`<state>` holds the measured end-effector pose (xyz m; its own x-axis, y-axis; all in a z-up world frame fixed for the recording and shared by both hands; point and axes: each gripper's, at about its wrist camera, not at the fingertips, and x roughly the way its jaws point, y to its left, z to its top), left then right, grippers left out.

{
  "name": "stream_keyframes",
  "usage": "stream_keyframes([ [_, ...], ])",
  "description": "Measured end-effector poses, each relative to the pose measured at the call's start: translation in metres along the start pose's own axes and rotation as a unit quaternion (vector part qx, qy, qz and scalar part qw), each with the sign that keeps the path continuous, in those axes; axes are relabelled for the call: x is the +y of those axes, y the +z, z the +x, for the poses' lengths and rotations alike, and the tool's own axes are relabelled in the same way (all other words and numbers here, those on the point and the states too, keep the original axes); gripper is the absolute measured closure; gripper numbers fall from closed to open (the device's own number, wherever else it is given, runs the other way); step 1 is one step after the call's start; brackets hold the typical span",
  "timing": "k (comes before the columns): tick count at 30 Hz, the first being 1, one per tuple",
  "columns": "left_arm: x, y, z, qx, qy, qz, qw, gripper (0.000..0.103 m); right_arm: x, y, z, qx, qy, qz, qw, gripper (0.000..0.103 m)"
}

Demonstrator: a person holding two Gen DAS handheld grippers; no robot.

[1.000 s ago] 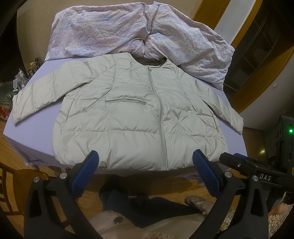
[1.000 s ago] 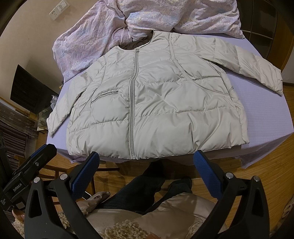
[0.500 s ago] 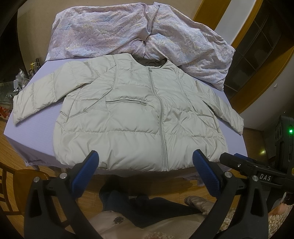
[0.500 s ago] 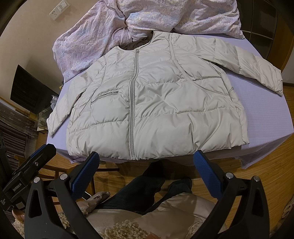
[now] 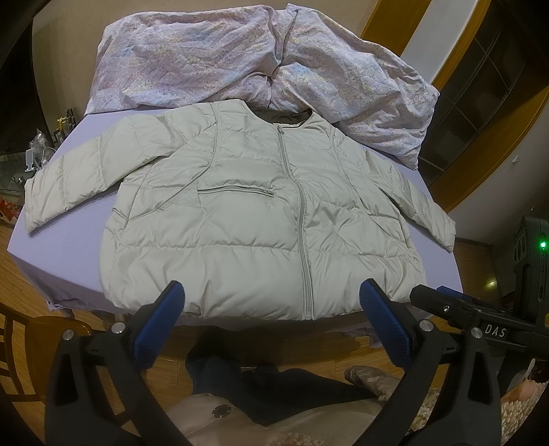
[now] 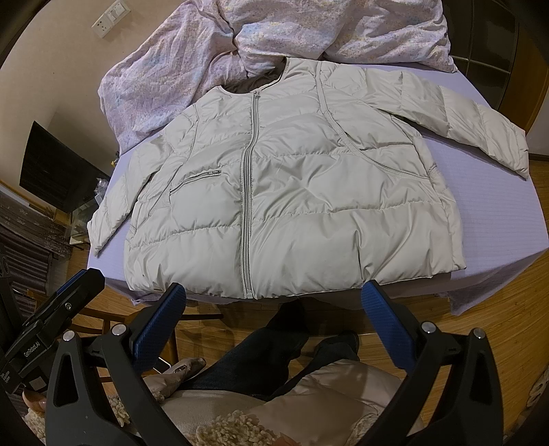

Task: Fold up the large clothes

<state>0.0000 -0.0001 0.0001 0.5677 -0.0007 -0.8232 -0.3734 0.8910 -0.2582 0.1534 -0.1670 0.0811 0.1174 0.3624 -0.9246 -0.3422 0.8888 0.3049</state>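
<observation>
A pale grey-green puffer jacket (image 5: 247,219) (image 6: 308,192) lies flat and zipped on a lavender-covered bed (image 5: 68,233) (image 6: 497,219), front up, collar away from me, both sleeves spread outward. Its hem sits at the near edge of the bed. My left gripper (image 5: 271,312) hovers open just in front of the hem, blue pads wide apart, holding nothing. My right gripper (image 6: 272,312) is likewise open and empty, below the hem near the zipper's bottom end. The right gripper's body (image 5: 480,319) shows at the right of the left wrist view.
A crumpled floral quilt (image 5: 240,58) (image 6: 308,31) is heaped behind the jacket's collar. A person's dark trouser legs (image 6: 274,350) and padded coat are below the grippers. A wooden chair (image 5: 20,336) stands at the left on the wood floor. A dark screen (image 6: 58,168) is left of the bed.
Both views have shifted only very slightly. The jacket lies as before and both grippers stay open.
</observation>
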Motion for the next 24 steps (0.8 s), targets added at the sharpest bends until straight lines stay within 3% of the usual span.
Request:
stream_keyframes([
  [24,0.0,0.0,0.0,0.0,0.0,0.0,1.0,0.002,-0.0002,0.0007,0.0021,0.001,0.0,0.001,1.0,0.001],
])
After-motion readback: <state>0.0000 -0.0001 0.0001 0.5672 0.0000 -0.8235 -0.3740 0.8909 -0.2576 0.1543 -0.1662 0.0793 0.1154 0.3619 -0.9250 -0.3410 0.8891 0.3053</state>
